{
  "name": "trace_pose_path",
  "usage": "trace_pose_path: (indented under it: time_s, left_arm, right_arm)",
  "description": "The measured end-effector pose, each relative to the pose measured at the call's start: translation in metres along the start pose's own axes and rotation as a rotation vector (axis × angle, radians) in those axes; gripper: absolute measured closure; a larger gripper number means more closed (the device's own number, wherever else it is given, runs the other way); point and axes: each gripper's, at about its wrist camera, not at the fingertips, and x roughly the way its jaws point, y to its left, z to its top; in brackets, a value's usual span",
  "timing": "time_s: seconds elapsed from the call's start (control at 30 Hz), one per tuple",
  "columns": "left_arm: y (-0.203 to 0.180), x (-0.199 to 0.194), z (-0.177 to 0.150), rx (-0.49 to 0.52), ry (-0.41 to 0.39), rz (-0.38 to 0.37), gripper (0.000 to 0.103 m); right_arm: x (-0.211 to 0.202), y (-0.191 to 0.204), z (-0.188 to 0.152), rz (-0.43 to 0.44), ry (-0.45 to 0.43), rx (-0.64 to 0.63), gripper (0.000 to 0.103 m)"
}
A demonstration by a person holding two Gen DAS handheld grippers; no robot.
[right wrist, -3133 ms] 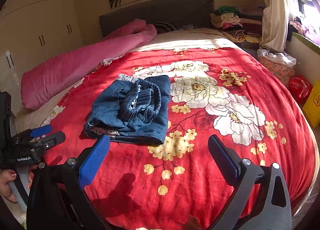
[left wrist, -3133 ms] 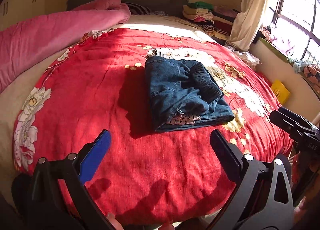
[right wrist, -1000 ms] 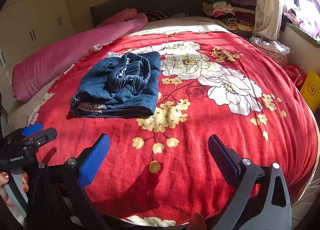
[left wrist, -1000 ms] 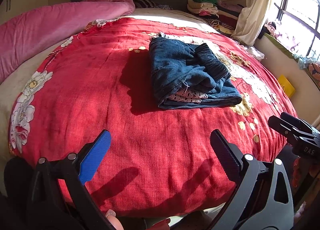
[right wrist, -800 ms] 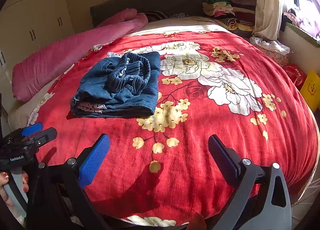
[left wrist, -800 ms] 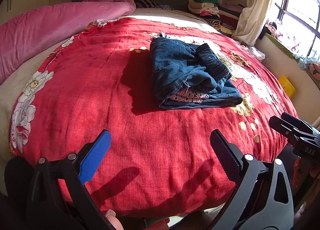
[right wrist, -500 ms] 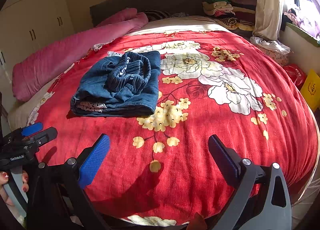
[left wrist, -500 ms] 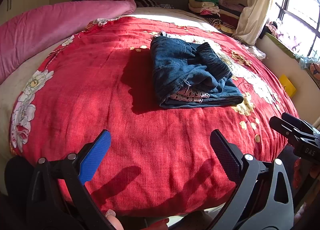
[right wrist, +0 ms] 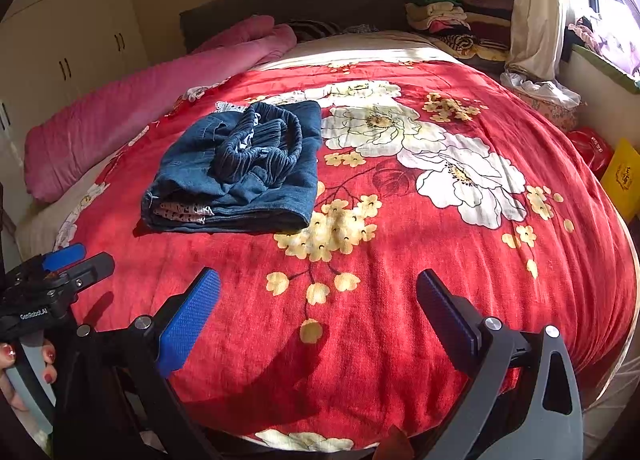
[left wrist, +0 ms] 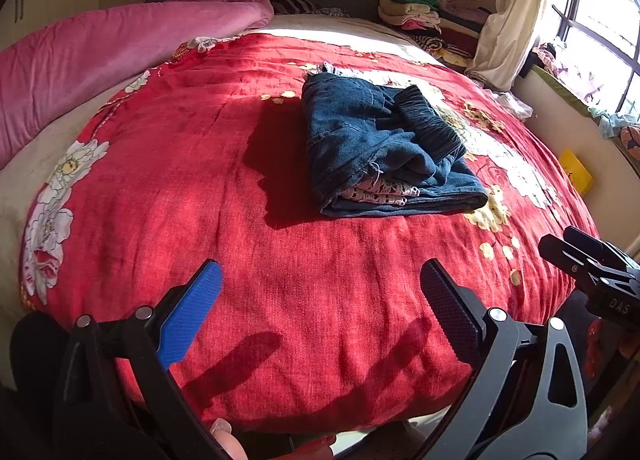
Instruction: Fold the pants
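The dark blue denim pants point(left wrist: 376, 151) lie folded in a compact bundle on the red floral bedspread point(left wrist: 180, 187), with the ribbed waistband on top. They also show in the right wrist view point(right wrist: 244, 167). My left gripper point(left wrist: 320, 292) is open and empty, held over the bed's near edge, well short of the pants. My right gripper point(right wrist: 318, 300) is open and empty, also near the foot of the bed. Each gripper shows at the edge of the other's view: the right gripper point(left wrist: 592, 272) and the left gripper point(right wrist: 60, 272).
A pink duvet point(left wrist: 100, 55) lies along the left side of the bed. Stacked folded clothes point(left wrist: 416, 11) sit by the headboard at the back right. A curtain point(left wrist: 512, 7) and window are on the right. A yellow bag point(right wrist: 624, 175) stands beside the bed.
Over three seconds both grippers drew slightly nearer and lower toward the bed. In the last second almost nothing moved. The pants stayed put.
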Motion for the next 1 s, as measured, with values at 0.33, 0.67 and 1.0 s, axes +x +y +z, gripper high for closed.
trace_pose_path:
  time_s: [0.33, 0.67, 1.0]
  left_arm:
    - [0.0011, 0.0004, 0.0001, 0.001, 0.005, 0.005, 0.010]
    - [0.0024, 0.0007, -0.0001, -0.002, 0.011, 0.011, 0.010]
    - [0.0035, 0.0026, 0.0024, -0.010, 0.043, 0.060, 0.010]
  right_arm:
    - [0.0004, 0.0001, 0.0001, -0.001, 0.001, -0.001, 0.005]
    - [0.0011, 0.0004, -0.0002, -0.002, 0.003, -0.001, 0.005]
    - [0.0046, -0.0017, -0.0014, -0.012, 0.010, 0.001, 0.005]
